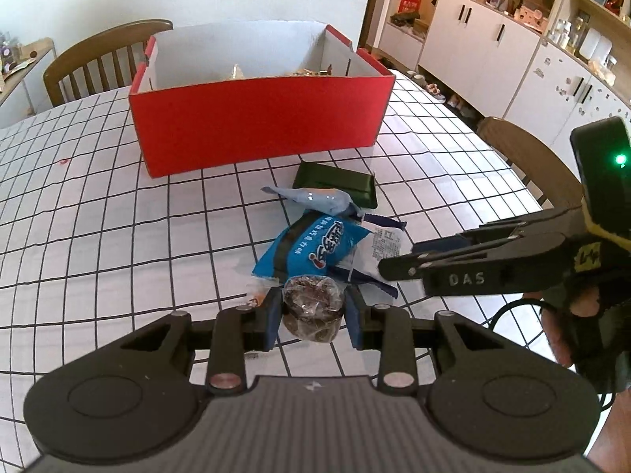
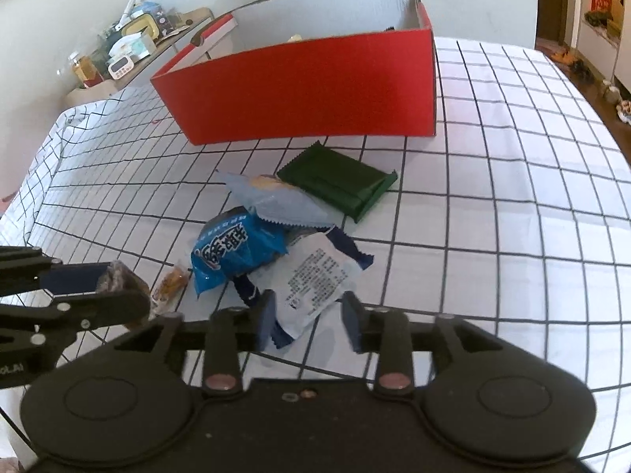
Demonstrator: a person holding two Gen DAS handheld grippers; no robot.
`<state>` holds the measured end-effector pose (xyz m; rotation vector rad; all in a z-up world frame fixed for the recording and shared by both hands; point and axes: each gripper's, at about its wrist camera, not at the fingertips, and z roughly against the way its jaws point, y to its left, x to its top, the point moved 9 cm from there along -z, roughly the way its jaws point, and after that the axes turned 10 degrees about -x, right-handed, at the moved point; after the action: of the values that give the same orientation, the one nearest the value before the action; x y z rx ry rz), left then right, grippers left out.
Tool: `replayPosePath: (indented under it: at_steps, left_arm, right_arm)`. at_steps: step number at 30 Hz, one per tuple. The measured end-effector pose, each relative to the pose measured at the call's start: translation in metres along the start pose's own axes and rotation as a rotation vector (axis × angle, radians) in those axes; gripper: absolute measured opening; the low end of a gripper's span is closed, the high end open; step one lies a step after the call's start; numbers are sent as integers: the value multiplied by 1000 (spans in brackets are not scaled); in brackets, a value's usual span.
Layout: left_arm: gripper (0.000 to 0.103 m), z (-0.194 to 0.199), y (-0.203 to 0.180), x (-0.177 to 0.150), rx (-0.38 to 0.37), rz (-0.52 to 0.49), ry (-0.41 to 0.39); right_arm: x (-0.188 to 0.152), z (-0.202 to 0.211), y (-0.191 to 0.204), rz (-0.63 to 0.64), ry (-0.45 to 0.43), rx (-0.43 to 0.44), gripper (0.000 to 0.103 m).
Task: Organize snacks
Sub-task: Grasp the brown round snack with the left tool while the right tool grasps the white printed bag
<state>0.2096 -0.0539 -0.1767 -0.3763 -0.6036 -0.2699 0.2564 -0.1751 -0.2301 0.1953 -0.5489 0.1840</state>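
While the left gripper (image 1: 313, 315) pinches a round brown snack in clear wrap (image 1: 312, 307) between its blue pads, lifted off the checked tablecloth (image 1: 98, 236), the right gripper (image 2: 309, 315) stands with jaws spread either side of a white printed packet (image 2: 315, 280), not pressing it. Just beyond lie a bright blue packet (image 2: 232, 256), a pale blue packet (image 2: 276, 201) and a dark green wrapped bar (image 2: 339, 181). Farthest sits the open red cardboard box (image 1: 256, 122).
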Motion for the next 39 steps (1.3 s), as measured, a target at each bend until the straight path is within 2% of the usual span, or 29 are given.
replayPosePath:
  at_steps: [1, 2, 3, 10, 14, 17, 19, 23, 28, 33, 35, 39]
  left_arm:
    - [32, 1, 1, 0, 1, 3, -2]
    - [32, 2, 1, 0, 1, 6, -3]
    - [32, 2, 2, 0, 3, 9, -5]
    - [32, 3, 9, 0, 14, 28, -5]
    - [32, 2, 11, 0, 16, 34, -3]
    - [32, 1, 12, 0, 17, 38, -1]
    - [32, 1, 13, 1, 19, 39, -1]
    - [32, -1, 13, 0, 20, 38, 2]
    - [32, -2, 14, -1, 22, 41, 9]
    - [32, -1, 13, -1, 16, 41, 7]
    - [32, 0, 12, -1, 18, 39, 9]
    - [32, 1, 11, -1, 17, 37, 8]
  right_arm:
    - [0, -2, 1, -3, 4, -10, 59]
    - [0, -3, 1, -6, -2, -24, 78]
    - [1, -3, 2, -7, -15, -34, 84]
    - [4, -24, 22, 105, -13, -82, 84]
    - [7, -30, 29, 157, -36, -110, 91]
    - [9, -34, 30, 177, -52, -121, 91]
    - [10, -33, 30, 188, -62, -128, 88]
    - [7, -30, 30, 238, -84, -143, 77]
    - [4, -23, 26, 228, -83, -137, 72]
    - [2, -11, 20, 192, -86, -119, 62]
    - [1, -5, 16, 183, -92, -120, 46]
    - [-3, 1, 12, 151, -77, -90, 41]
